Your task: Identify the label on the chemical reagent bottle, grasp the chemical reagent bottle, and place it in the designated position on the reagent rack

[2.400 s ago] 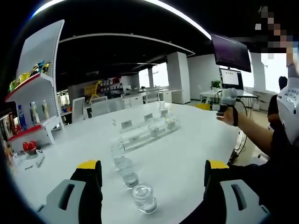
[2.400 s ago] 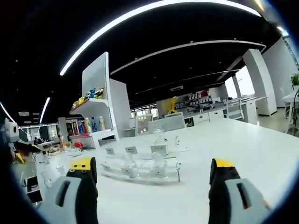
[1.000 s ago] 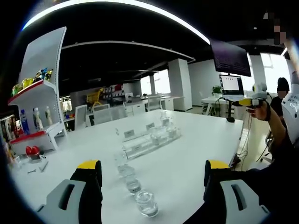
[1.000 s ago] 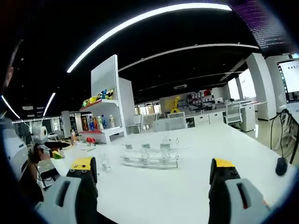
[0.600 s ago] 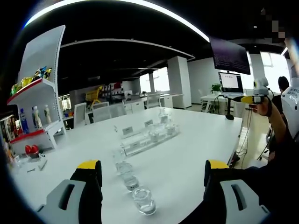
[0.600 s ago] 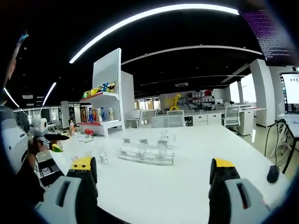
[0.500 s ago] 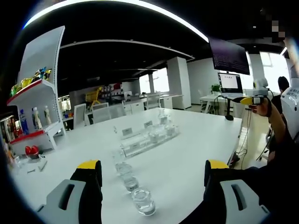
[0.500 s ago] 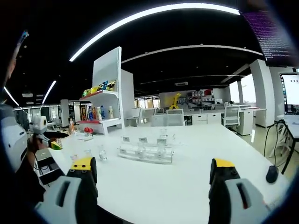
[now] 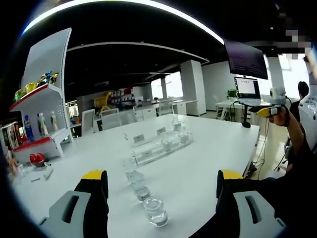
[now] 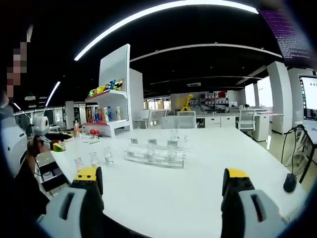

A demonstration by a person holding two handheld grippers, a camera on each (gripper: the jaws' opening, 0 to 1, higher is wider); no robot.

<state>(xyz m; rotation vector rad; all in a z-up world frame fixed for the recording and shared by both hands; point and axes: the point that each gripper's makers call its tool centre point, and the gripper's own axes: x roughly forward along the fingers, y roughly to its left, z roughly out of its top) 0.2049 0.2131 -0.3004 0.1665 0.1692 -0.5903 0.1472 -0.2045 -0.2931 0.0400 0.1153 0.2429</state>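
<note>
Both grippers hang above the near edge of a wide white table [image 9: 208, 163], well apart from everything on it. The left gripper [image 9: 156, 191] has its yellow-tipped jaws spread wide with nothing between them, and the right gripper [image 10: 161, 191] is equally wide and empty.

In the left gripper view, three clear glass reagent bottles [image 9: 155, 210] stand in a short row just ahead of the jaws, the nearest lowest in the picture and the others stepping away toward the rack. Beyond them the clear reagent rack [image 9: 159, 147] lies aslant across the table, with small white label cards [image 9: 139, 138] standing along its back edge and several clear bottles seated in it; the print on the cards is too small to read. In the right gripper view the same rack [image 10: 154, 156] runs crosswise at mid-table, with the three loose bottles [image 10: 93, 158] to its left and open tabletop between them and the jaws.

Nothing stands between either gripper and the bottles. A white display shelf [image 9: 42, 106] with snacks and drink bottles rises behind the table, with small red objects, perhaps fruit, at its foot [image 9: 36, 158]. A dark mouse [image 10: 290, 183] sits near the table's right edge. Monitors [image 9: 246, 59] and desks fill the office behind. The person's arm [image 9: 292, 134] holding the right gripper reaches in at the right of the left gripper view.
</note>
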